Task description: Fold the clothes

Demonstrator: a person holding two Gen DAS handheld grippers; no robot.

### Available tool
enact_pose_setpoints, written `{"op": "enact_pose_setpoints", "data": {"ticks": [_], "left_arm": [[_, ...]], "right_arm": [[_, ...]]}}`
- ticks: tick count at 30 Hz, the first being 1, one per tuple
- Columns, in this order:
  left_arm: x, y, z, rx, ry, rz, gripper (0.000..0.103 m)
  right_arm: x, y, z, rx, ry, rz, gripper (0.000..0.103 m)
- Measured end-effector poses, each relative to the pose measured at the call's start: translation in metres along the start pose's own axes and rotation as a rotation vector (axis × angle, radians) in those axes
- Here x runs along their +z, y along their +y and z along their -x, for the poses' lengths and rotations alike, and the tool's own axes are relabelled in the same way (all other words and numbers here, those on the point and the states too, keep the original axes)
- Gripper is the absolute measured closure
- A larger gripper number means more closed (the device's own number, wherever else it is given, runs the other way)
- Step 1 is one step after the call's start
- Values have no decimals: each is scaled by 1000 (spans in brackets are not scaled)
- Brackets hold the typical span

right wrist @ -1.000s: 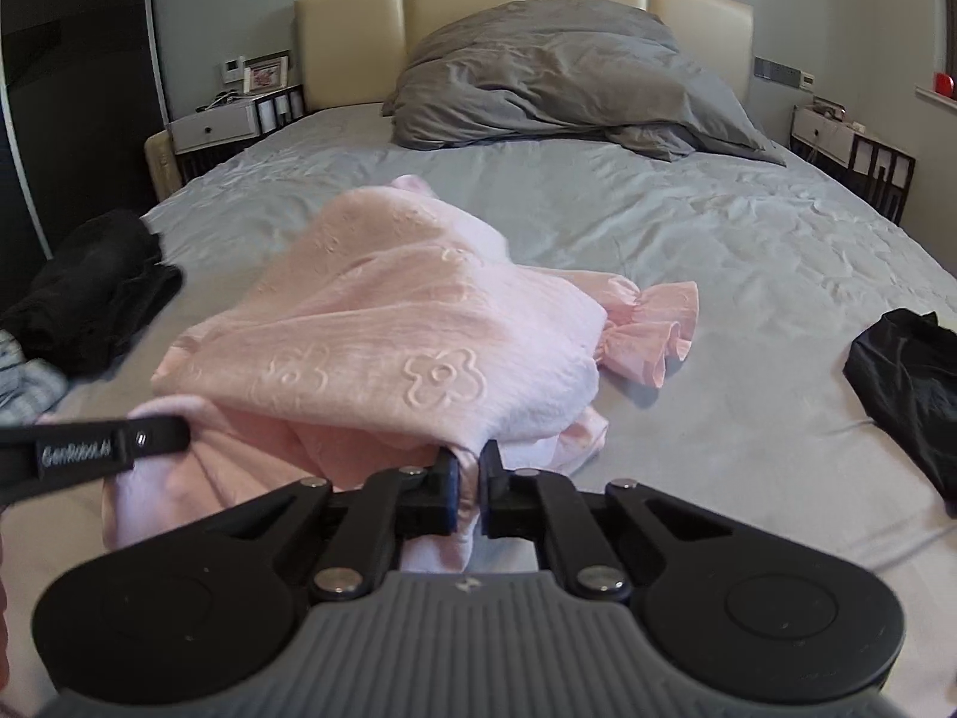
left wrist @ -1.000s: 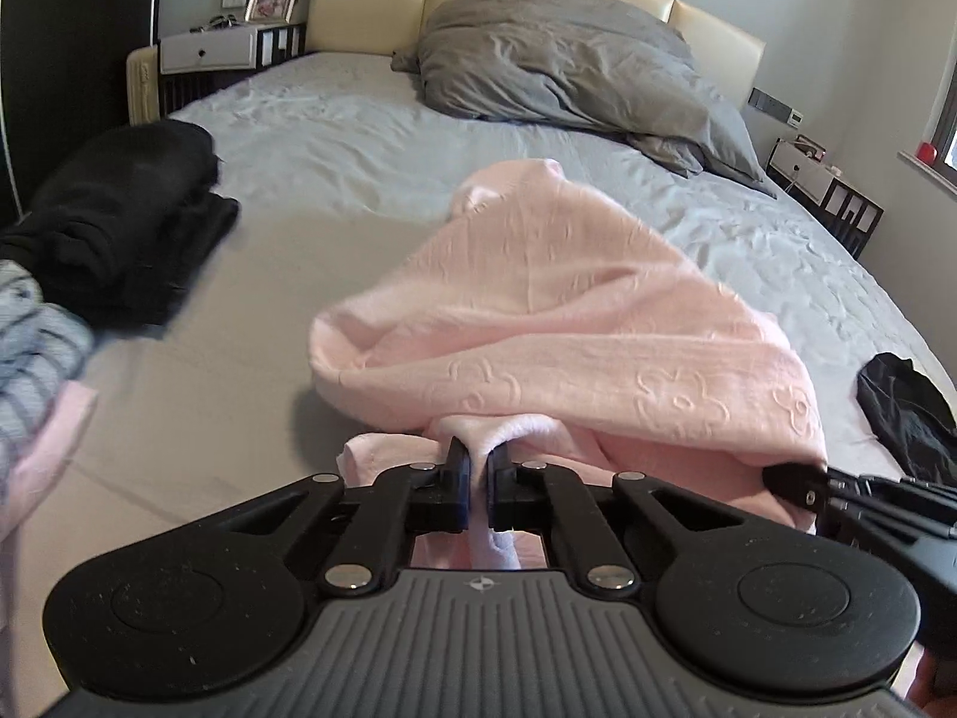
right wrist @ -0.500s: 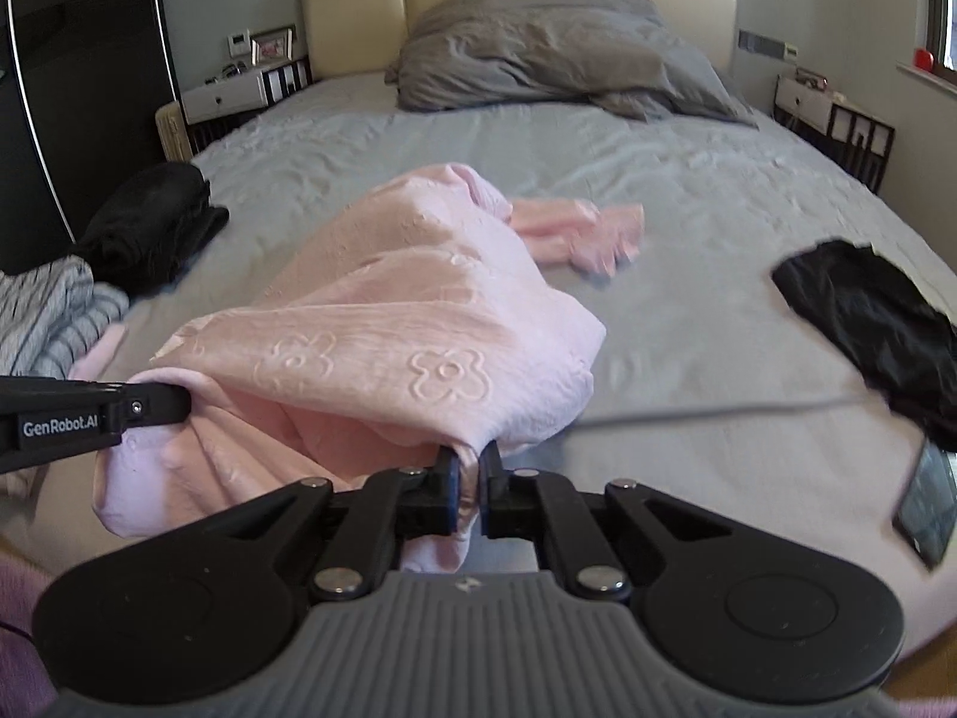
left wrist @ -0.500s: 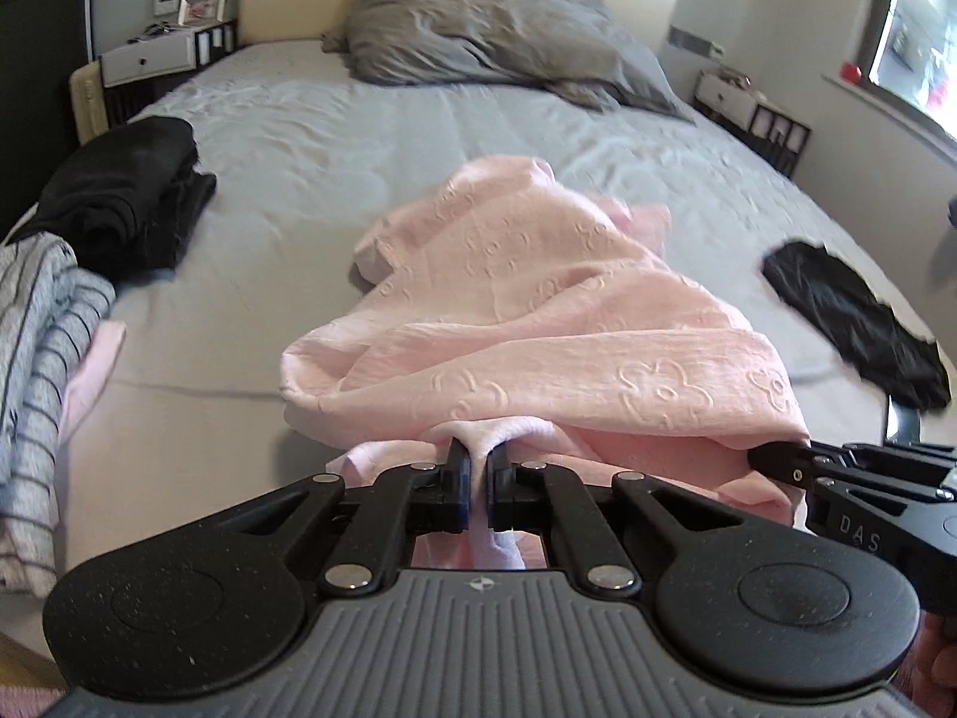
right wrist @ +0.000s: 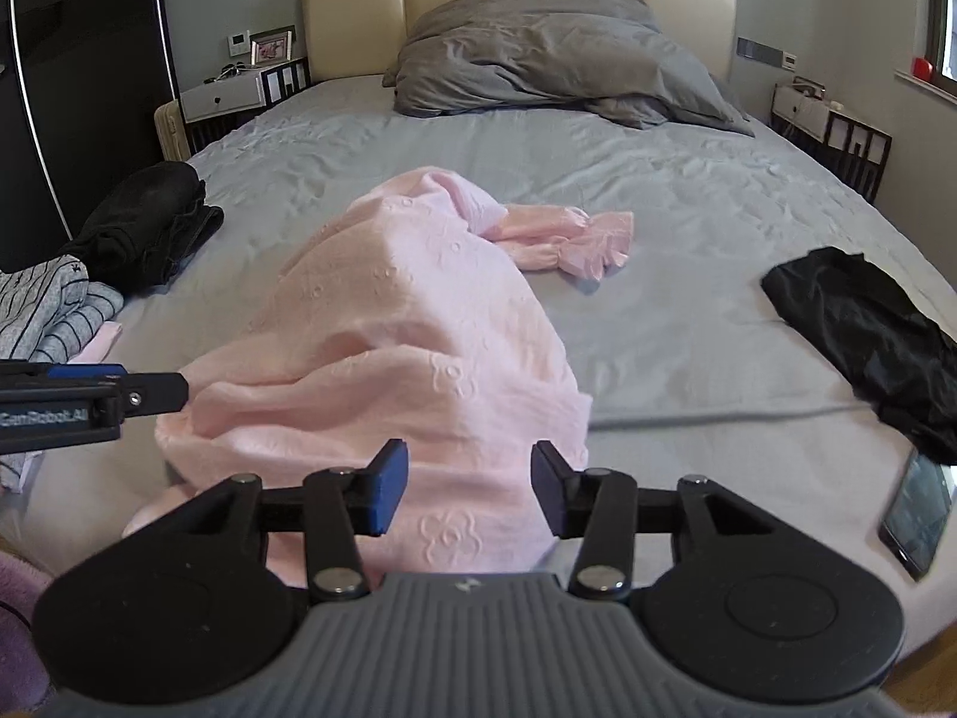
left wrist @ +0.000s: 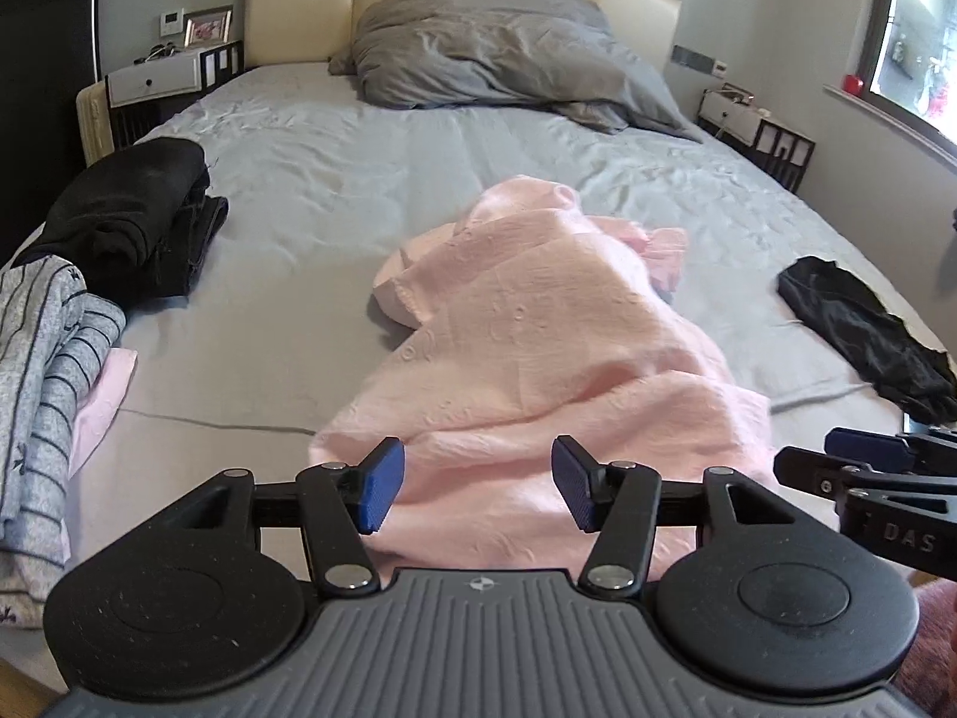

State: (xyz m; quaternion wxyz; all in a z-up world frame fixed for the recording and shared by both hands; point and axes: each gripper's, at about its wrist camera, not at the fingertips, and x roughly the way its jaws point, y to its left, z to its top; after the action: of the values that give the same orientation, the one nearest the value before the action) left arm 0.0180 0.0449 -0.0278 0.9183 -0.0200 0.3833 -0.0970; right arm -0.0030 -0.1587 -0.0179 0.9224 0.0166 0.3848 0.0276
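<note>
A pink embossed garment (left wrist: 538, 347) (right wrist: 407, 329) lies crumpled lengthwise on the grey bed, its near hem at the foot edge and a ruffled sleeve (right wrist: 574, 245) sticking out to the right. My left gripper (left wrist: 475, 490) is open, its blue pads just above the near hem with nothing between them. My right gripper (right wrist: 469, 490) is open too, hovering over the same hem a little to the right. Each gripper shows at the edge of the other's view.
Folded black clothes (left wrist: 137, 221) and a striped grey pile (left wrist: 48, 383) sit at the bed's left edge. A black garment (right wrist: 861, 329) lies at the right, with a phone (right wrist: 918, 514) near the corner. Grey duvet (right wrist: 556, 54), headboard and nightstands stand at the far end.
Both grippers were shut on the pink garment's near hem and pulled it toward the foot of the bed; now both have opened and the hem lies released on the bed.
</note>
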Motion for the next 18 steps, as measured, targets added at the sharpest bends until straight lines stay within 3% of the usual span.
{"op": "enact_pose_setpoints", "data": {"ticks": [2, 5, 12, 13, 14, 15, 18], "left_arm": [[2, 5, -14, 22, 7, 3, 41], [2, 16, -34, 44, 34, 26, 39], [-6, 41, -78, 81, 114, 97, 39], [-9, 44, -81, 68, 124, 115, 42], [-11, 47, -83, 47, 132, 133, 55], [-13, 48, -85, 27, 138, 146, 69], [-13, 40, -78, -17, 133, 124, 90]], "right_arm": [[5, 0, -13, 10, 11, -1, 53], [12, -1, -33, 0, 29, 8, 42], [16, -8, -72, 33, 58, -33, 41], [15, -6, -76, 37, 63, -26, 42], [14, -4, -79, 41, 66, -17, 53], [12, -2, -82, 44, 70, -7, 72], [9, -1, -85, 58, 71, -9, 84]]}}
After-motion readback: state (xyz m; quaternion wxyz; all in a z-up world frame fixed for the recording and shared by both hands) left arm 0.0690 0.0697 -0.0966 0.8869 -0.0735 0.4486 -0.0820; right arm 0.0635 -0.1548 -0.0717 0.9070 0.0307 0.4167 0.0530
